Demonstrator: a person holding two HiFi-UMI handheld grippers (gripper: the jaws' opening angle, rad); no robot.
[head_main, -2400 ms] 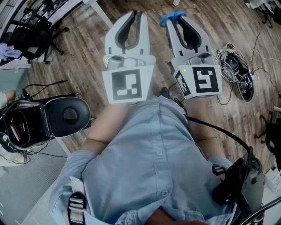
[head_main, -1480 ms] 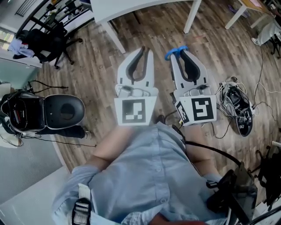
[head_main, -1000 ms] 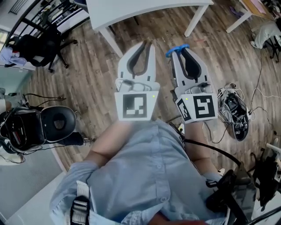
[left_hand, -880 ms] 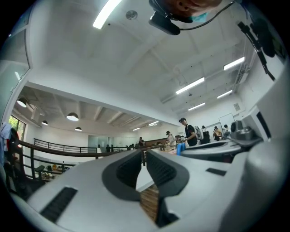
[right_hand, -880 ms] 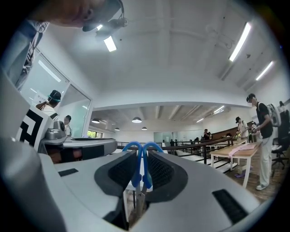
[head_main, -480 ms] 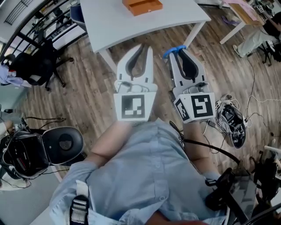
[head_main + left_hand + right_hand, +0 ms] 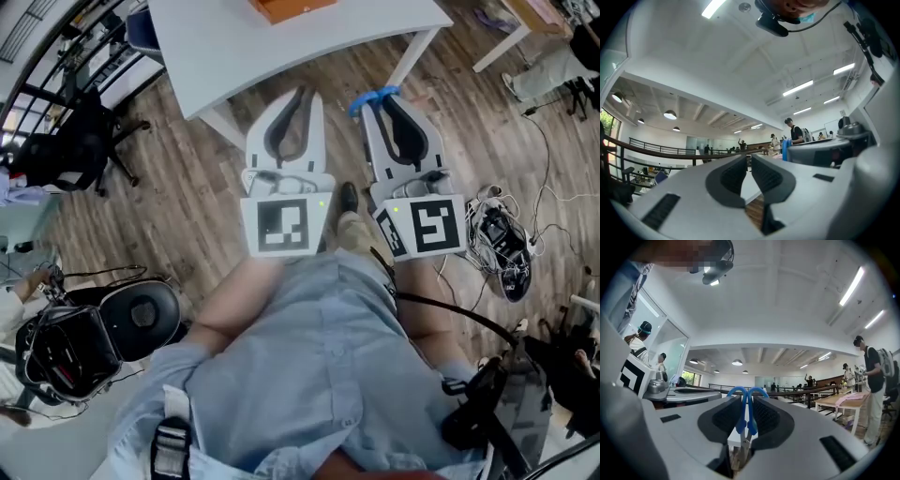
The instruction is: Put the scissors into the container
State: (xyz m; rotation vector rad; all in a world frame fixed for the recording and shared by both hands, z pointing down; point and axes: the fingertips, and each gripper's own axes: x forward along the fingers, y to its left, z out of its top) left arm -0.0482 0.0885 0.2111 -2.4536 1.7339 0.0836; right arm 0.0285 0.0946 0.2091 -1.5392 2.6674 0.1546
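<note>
Nearest we see the person's light blue shirt [image 7: 319, 356], with wood floor [image 7: 187, 187] below. Past it, both grippers are held side by side, pointing away toward the far side.

The left gripper [image 7: 302, 94] has its jaws drawn nearly together, only a slit between them, with nothing in it.

The right gripper [image 7: 380, 97] is clamped on the scissors [image 7: 366, 99]. The scissors' long axis runs along the jaws, near to far. The handles are at the far end and the blades point back toward the gripper body. The handles are two bright blue loops pressed side by side, poking out just past the jaw tips. In the right gripper view, grey metal runs down from them between the pads.

To the right, on the floor, lies a cable bundle [image 7: 502, 244].

Farther out is a white table [image 7: 309, 42], its near edge just beyond the jaw tips. On its far part sits an orange container [image 7: 281, 7], cut off by the frame edge and well apart from the scissors.
</note>
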